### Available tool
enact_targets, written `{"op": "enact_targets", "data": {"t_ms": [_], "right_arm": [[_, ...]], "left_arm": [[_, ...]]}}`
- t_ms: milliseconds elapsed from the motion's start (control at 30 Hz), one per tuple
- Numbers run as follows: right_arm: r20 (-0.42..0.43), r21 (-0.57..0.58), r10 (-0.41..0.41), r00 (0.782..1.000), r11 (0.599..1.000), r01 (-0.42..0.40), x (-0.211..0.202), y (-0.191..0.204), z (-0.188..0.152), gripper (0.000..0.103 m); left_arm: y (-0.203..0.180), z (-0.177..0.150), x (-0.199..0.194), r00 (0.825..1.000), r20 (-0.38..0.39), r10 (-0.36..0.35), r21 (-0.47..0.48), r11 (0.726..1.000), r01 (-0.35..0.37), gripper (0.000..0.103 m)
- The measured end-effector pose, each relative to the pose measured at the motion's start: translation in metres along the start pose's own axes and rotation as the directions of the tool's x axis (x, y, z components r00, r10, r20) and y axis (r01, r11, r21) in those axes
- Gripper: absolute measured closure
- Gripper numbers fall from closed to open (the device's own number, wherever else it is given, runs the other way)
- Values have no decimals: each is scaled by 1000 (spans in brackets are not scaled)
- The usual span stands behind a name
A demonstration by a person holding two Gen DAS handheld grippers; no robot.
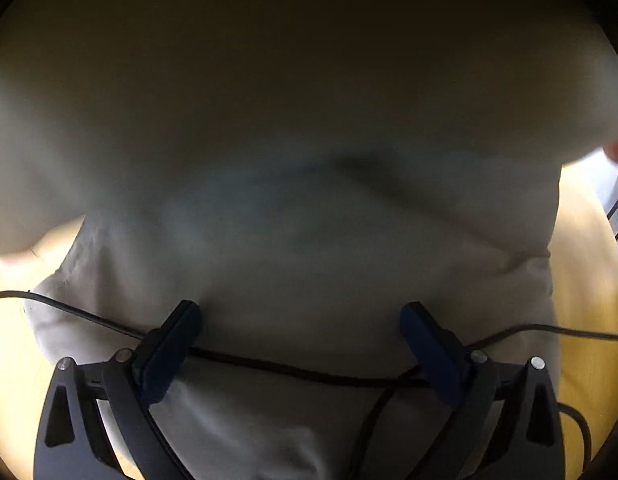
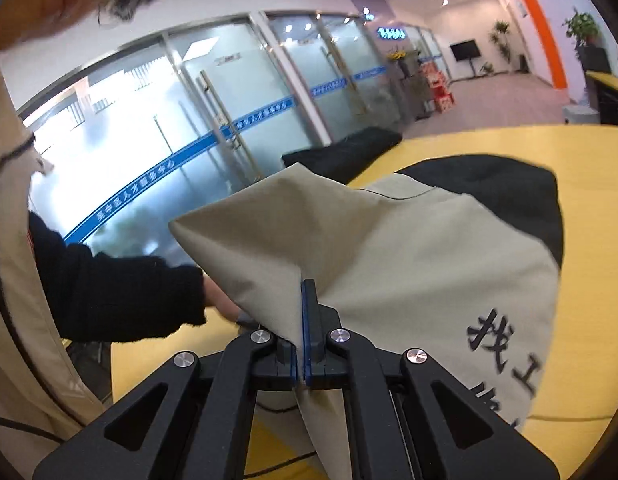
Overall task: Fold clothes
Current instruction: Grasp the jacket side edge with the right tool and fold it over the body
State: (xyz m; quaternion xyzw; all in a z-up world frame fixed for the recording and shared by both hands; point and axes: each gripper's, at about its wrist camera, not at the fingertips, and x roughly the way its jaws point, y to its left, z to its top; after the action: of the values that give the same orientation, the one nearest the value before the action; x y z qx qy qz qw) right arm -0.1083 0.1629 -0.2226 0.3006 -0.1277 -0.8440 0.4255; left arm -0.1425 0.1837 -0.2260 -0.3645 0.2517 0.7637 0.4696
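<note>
right tool (image 2: 303, 334) is clamped on a raised fold of the beige garment (image 2: 409, 264); left tool (image 1: 301, 322) is held wide apart, empty, just over the cloth on the yellow desk (image 2: 589, 184).

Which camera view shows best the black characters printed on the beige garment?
The right wrist view. There the black characters are visible on the beige garment, which the right gripper pinches shut. The left wrist view shows only blurred plain cloth beyond the open left gripper; no print is visible.
</note>
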Motion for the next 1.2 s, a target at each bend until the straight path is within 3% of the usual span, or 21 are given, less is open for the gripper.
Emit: {"op": "enact_targets", "data": {"t_ms": [100,233,400,667,833,900,1000,1100,1200], "right_arm": [[17,70,61,998,996,-62,11,-8,-8,101],[-4,72,133,991,989,-133,37,-11,-15,101],[-86,46,199,976,980,-195,73,-6,-25,101],[-200,-56,178,964,980,-193,109,2,-39,101],[-105,21,202,974,979,-201,94,-20,-24,101],[-68,57,204,977,978,-200,88,-25,-21,101],[-31,94,202,979,976,-198,69,-32,-15,101],[-21,110,196,980,975,-193,57,-27,-4,101],[1,139,201,980,970,-199,51,-28,0,101]], "left_arm": [[1,1,-7,1000,3,1,-3,1000,-1,1],[9,-12,-44,1000,-12,19,-4,1000,-19,8],[31,-38,-127,992,-68,106,-29,994,-108,8],[57,-38,-273,963,-33,268,-122,955,-270,8],[66,-119,-329,934,-97,343,-57,935,-349,6],[60,-124,-295,945,-112,308,11,951,-309,6],[33,-121,-207,975,-110,193,143,974,-177,6],[8,-127,-113,980,-160,118,240,968,-77,18],[14,-138,-90,989,-132,63,201,979,-36,14]]}}
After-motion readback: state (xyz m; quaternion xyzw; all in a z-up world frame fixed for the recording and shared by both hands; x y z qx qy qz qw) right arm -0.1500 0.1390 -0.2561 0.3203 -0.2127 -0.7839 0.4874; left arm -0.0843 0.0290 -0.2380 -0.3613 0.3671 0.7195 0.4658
